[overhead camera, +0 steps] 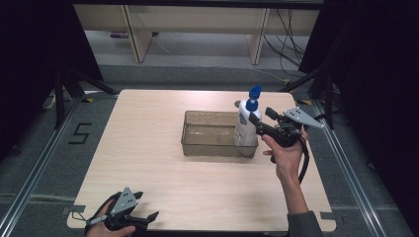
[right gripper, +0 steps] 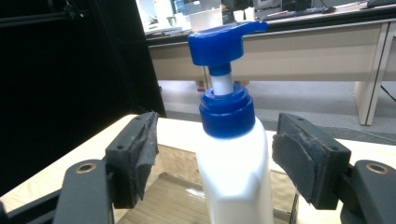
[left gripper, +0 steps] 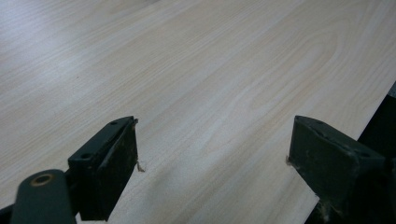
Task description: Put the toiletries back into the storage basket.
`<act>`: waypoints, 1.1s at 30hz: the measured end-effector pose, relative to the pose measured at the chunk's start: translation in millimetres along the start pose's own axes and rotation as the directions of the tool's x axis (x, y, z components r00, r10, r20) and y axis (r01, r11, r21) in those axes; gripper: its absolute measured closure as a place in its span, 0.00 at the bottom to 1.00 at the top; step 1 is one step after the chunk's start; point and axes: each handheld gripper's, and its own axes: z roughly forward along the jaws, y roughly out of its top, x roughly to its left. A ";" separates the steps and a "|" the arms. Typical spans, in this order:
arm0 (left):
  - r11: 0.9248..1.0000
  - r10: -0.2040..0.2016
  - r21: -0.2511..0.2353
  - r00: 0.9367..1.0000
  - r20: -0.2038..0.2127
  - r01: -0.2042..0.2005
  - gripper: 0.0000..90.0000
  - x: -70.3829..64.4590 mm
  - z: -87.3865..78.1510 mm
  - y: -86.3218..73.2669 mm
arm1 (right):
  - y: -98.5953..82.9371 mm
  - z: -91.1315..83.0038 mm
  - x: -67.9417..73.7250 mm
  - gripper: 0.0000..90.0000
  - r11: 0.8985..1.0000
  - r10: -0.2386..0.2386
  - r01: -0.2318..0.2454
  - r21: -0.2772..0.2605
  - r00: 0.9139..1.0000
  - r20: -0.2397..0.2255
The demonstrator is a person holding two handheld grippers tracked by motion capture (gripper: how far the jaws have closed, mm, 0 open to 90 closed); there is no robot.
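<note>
A white pump bottle (overhead camera: pixel 245 127) with a blue pump head (overhead camera: pixel 254 94) stands upright in the right end of a clear, shallow plastic tray (overhead camera: pixel 207 149) on the wooden table (overhead camera: pixel 148 148). My right gripper (overhead camera: pixel 261 116) is at the bottle's upper body, coming from the right. In the right gripper view the bottle (right gripper: pixel 233 177) stands between the jaws of my right gripper (right gripper: pixel 215 158), with a gap on each side, so it is open. My left gripper (overhead camera: pixel 146 205) rests low at the table's near left edge, open, with only bare tabletop (left gripper: pixel 187 70) between its jaws (left gripper: pixel 212 154).
The tray holds only the bottle. A small pale object (overhead camera: pixel 237 104) lies on the table just behind the tray. Black stands (overhead camera: pixel 64 89) and dark curtains flank the table. Desks (overhead camera: pixel 197 29) and cables stand beyond the far edge.
</note>
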 end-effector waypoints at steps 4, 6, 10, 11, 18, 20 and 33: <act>1.000 0.003 -0.001 1.000 0.010 -0.002 0.17 0.4 -0.9 0.2 | -1.4 -4.1 0.3 0.34 1.000 -0.007 0.007 0.009 1.000 0.002; 1.000 -0.002 0.001 1.000 0.015 0.002 0.17 0.5 -1.1 0.2 | -3.0 -5.1 1.1 0.34 1.000 0.003 -0.003 0.001 1.000 -0.009; 1.000 -0.001 -0.004 1.000 0.003 0.001 0.17 0.3 0.3 -0.4 | -5.0 -7.7 1.1 0.34 1.000 0.001 -0.001 0.012 1.000 -0.010; 1.000 0.000 -0.002 1.000 0.001 0.000 0.17 -0.2 -0.3 0.0 | -5.6 -10.2 0.5 0.34 1.000 -0.010 0.010 0.015 1.000 0.005; 1.000 0.001 -0.010 1.000 0.003 -0.001 0.17 -0.1 0.1 -0.2 | -12.4 -16.3 -0.3 0.33 1.000 0.006 -0.006 0.031 1.000 0.000; 1.000 0.000 -0.001 1.000 -0.002 0.000 0.17 0.0 -0.2 -0.1 | -15.1 -16.8 -0.7 0.33 1.000 0.006 -0.006 0.031 1.000 -0.004; 1.000 -0.004 -0.004 1.000 0.001 0.004 0.17 0.0 -0.2 -0.1 | -29.4 -22.3 0.6 0.32 0.998 0.007 -0.008 0.068 1.000 0.011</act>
